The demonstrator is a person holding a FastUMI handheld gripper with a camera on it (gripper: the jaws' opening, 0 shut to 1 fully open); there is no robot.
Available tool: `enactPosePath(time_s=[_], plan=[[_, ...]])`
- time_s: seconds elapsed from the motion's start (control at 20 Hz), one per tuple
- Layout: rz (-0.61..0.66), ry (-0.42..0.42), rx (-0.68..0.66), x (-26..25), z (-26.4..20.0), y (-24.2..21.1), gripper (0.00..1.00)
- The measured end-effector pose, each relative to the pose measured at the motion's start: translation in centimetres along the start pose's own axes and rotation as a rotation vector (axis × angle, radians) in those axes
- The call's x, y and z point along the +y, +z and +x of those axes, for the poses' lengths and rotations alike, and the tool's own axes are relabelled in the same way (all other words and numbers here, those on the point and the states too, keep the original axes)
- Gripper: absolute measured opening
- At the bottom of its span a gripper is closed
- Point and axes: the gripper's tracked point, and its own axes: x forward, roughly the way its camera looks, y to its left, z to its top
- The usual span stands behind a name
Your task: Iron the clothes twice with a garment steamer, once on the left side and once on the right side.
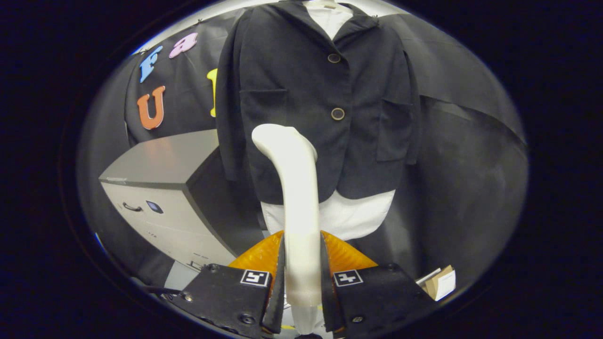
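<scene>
A dark buttoned jacket (301, 94) hangs on a hanger over a white shirt (353, 216), straight ahead of me. My gripper (302, 278) is shut on the white handle of the garment steamer (294, 188), which rises upright between the fingers. The steamer's curved head (275, 136) sits in front of the jacket's lower left half, under the left pocket. Whether the head touches the cloth I cannot tell. An orange part of the steamer (264, 254) shows just behind the fingers on both sides of the handle.
A grey cabinet (160, 188) with a drawer handle stands to the left of the jacket. A small cardboard box (440, 282) lies low on the right. Black cloth walls the booth behind the clothes.
</scene>
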Motion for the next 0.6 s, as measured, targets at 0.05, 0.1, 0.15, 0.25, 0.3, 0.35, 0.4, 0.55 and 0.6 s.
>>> enactPosePath(time_s=[0.05, 0.1, 0.15, 0.25, 0.3, 0.35, 0.4, 0.55, 0.6], plan=[[-0.003, 0.0, 0.008, 0.0, 0.0, -0.2, 0.36], [-0.003, 0.001, 0.016, -0.1, 0.1, -0.6, 0.36], [0.0, 0.002, 0.021, -0.1, 0.1, -0.8, 0.36], [0.011, 0.009, 0.026, -0.1, 0.1, -1.0, 0.36], [0.019, 0.013, 0.021, -0.2, 0.0, -0.9, 0.36], [0.029, 0.018, 0.018, -0.3, -0.3, -0.7, 0.36], [0.043, 0.023, 0.011, -0.6, -0.7, -0.6, 0.36], [0.077, 0.023, -0.023, -2.6, -2.3, 0.6, 0.36], [0.09, 0.024, -0.037, -3.5, -3.2, 1.1, 0.36]])
